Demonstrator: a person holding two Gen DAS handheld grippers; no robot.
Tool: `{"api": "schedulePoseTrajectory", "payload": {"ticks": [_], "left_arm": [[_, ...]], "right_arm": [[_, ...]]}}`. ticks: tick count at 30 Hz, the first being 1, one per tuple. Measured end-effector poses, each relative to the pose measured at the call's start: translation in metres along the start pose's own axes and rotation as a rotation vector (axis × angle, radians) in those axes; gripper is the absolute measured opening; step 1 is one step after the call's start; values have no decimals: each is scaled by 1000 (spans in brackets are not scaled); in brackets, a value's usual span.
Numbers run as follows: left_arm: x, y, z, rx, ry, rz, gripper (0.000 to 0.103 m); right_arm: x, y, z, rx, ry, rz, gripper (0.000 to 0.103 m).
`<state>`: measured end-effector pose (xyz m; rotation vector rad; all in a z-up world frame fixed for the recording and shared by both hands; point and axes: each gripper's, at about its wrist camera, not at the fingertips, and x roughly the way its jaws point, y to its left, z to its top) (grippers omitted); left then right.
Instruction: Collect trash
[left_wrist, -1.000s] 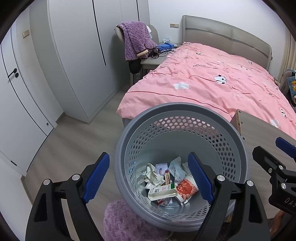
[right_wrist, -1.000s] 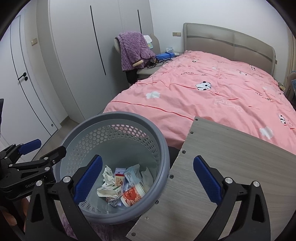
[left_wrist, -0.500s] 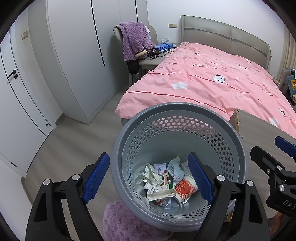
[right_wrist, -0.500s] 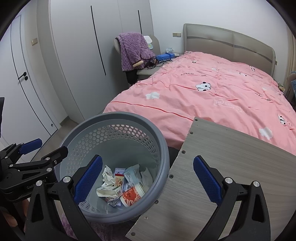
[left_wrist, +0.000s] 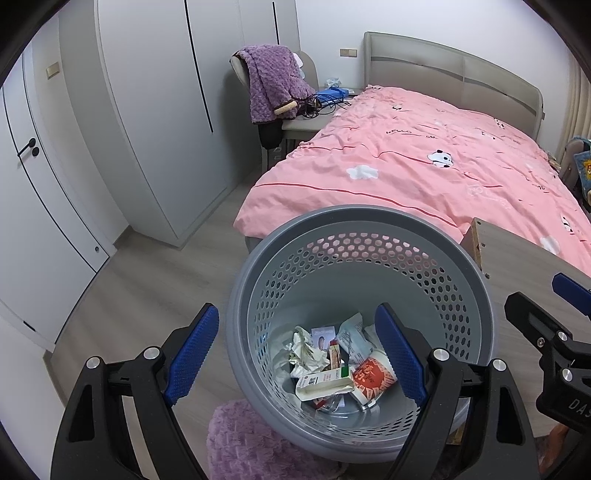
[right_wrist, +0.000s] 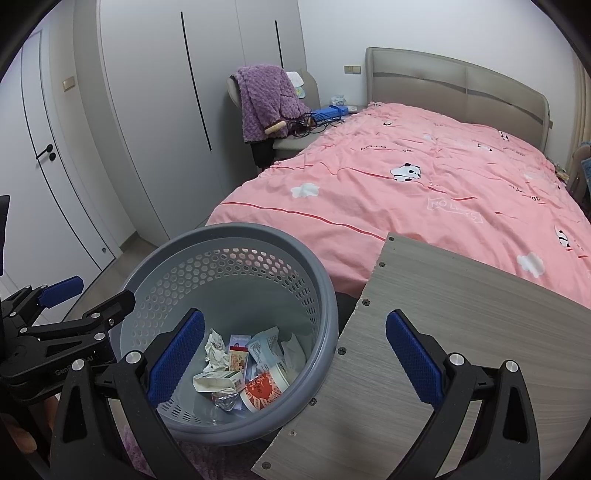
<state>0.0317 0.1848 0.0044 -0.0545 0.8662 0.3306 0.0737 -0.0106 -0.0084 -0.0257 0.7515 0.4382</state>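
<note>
Trash (left_wrist: 338, 363) is seen piled at the bottom of a grey perforated basket (left_wrist: 354, 225): crumpled paper, a small white carton, a red-printed cup and several wrappers. In the left wrist view the left gripper (left_wrist: 295, 350) is held with its jaws spread wide and nothing between them; the basket's near left wall falls between the blue pads, and the heap is seen just inside the right-hand pad. In the right wrist view the right gripper (right_wrist: 295, 356) is likewise held wide open and empty, with the basket's right rim between its jaws and the trash beside the left-hand pad.

Only the right wrist view gives the full wood-grain counter (right_wrist: 461, 332), whose screw-studded edge meets the basket's rim; in the left wrist view only a corner of it is caught beyond the right jaw. A purple fluffy mat (left_wrist: 251, 443) is shown beneath the jaws in the left view, while in the right view only a dim strip of it is made out. Each gripper is seen from the side in the other's view, cut off by the frame edge.

Ahead of both jaws, a bed with a pink quilt (right_wrist: 424, 184) and a chair draped with a purple blanket (left_wrist: 275, 86) are seen. Print on the wrappers cannot be read, and what looks like foil beneath the carton may be something else.
</note>
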Motion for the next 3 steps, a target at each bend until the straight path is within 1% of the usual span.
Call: {"api": "schedulePoseTrajectory", "payload": {"ticks": [3], "left_arm": [[1, 0, 0, 3, -2, 0, 83]], "right_arm": [[0, 0, 0, -1, -1, -1, 97]]}}
